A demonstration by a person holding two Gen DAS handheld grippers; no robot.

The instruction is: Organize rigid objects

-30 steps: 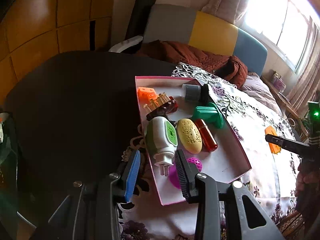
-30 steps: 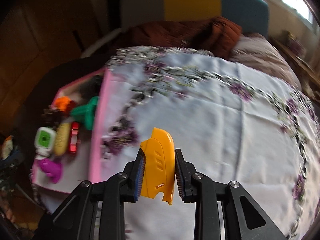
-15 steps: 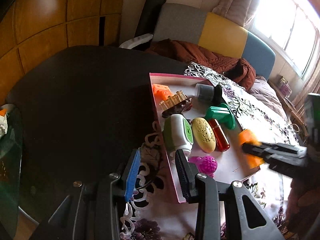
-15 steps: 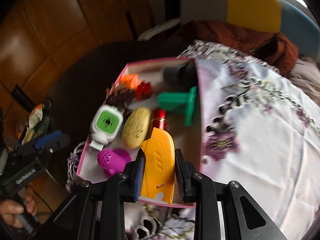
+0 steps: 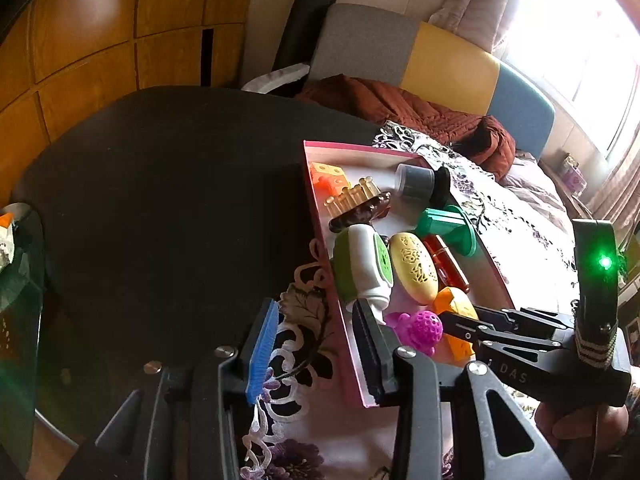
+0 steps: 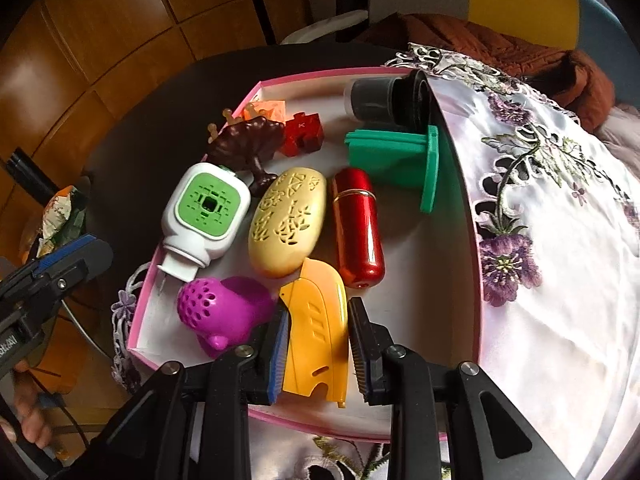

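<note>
My right gripper [image 6: 318,330] is shut on a yellow-orange plastic cover [image 6: 316,328] and holds it inside the pink box [image 6: 474,264], at its near end beside a purple perforated toy [image 6: 224,312] and a red capsule [image 6: 358,226]. The cover also shows in the left wrist view [image 5: 456,312]. My left gripper [image 5: 316,344] is open and empty, straddling the box's near left wall [image 5: 340,320]. The box also holds a white-and-green plug-in device [image 6: 206,216], a cream oval case [image 6: 286,222], a green stand [image 6: 396,160] and a grey-black jar [image 6: 384,98].
The box lies on an embroidered white cloth [image 6: 560,240] over a dark round table [image 5: 160,200]. A brown comb [image 6: 248,148], orange block [image 6: 268,110] and red puzzle piece [image 6: 302,134] lie at the box's far end. A sofa with a brown blanket [image 5: 420,108] stands behind.
My right gripper carried the yellow-orange cover from over the cloth leftward into the box and lowered it to the near end. My left gripper shifted slightly and stays open.
</note>
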